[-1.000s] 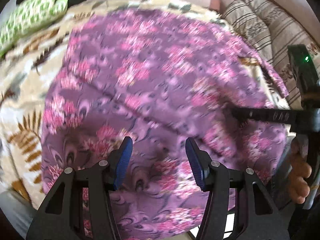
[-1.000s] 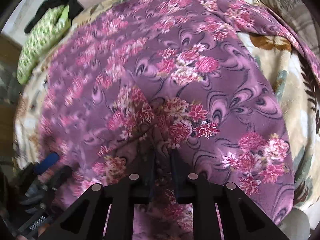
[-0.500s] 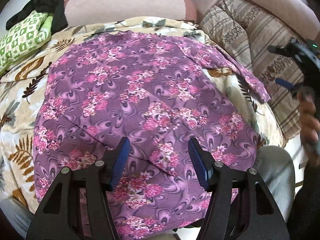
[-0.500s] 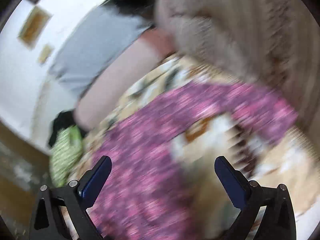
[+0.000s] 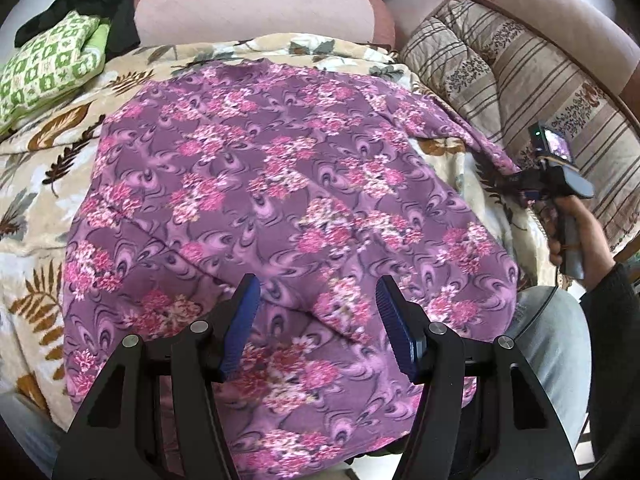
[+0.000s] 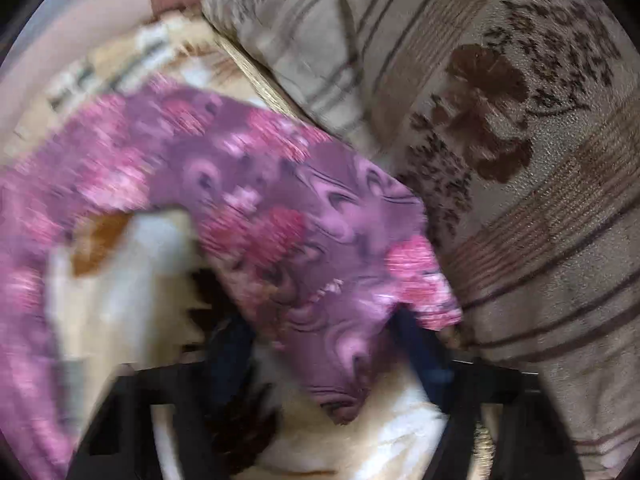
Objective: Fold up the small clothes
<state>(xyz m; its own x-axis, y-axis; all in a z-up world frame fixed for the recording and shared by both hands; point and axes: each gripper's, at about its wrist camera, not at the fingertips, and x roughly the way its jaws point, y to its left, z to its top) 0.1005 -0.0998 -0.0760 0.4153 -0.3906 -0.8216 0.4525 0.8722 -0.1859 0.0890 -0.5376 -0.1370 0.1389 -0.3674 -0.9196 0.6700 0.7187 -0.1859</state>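
A purple garment with pink flowers (image 5: pixel 280 180) lies spread over a leaf-print blanket (image 5: pixel 40 160). My left gripper (image 5: pixel 318 300) hovers open above the garment's near part, with nothing between its blue pads. The right sleeve (image 5: pixel 472 140) runs out toward a striped cushion. In the left wrist view my right gripper (image 5: pixel 508 184), held by a hand (image 5: pixel 568 236), points down at the sleeve's end. The right wrist view is blurred. There the sleeve's end (image 6: pixel 320 240) lies between the fingers of my right gripper (image 6: pixel 326 356), whose jaws are closing. No firm pinch shows.
A striped, flower-patterned cushion (image 6: pixel 500 160) borders the blanket on the right. At the far left lie a green patterned cloth (image 5: pixel 44 68) and a black one (image 5: pixel 100 4). A pink backrest (image 5: pixel 248 12) runs behind. A knee in jeans (image 5: pixel 552 340) is at the near right.
My right gripper let go of the garment's middle, opened wide and swung right to the sleeve's end, where it now narrows. My left gripper drew back and up a little, still open.
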